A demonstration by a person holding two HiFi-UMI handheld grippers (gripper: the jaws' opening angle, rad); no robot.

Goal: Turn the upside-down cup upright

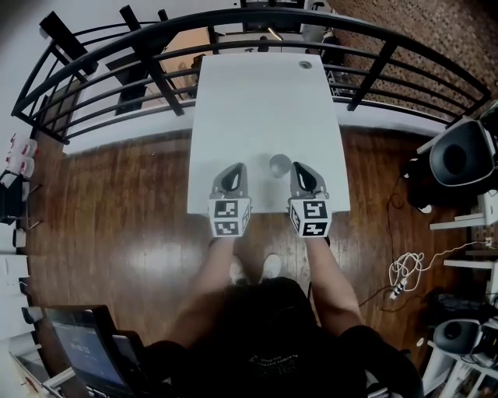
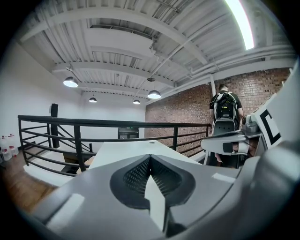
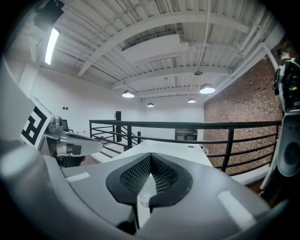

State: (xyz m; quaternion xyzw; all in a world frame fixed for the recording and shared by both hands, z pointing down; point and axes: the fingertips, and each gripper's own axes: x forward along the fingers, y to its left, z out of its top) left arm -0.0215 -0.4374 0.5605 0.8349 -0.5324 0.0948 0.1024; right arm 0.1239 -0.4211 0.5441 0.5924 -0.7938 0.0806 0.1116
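No legible text, label, brand or number anywhere.

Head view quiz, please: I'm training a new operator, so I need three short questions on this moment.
1. True or false: the cup stands on the white table between the left gripper and the right gripper.
2. The left gripper's jaws are: A) wide apart; B) together, holding nothing; C) clamped on the cup.
3. Fill in: past the table's far end runs a black ____.

Key: 1 true; 2 B; 3 railing.
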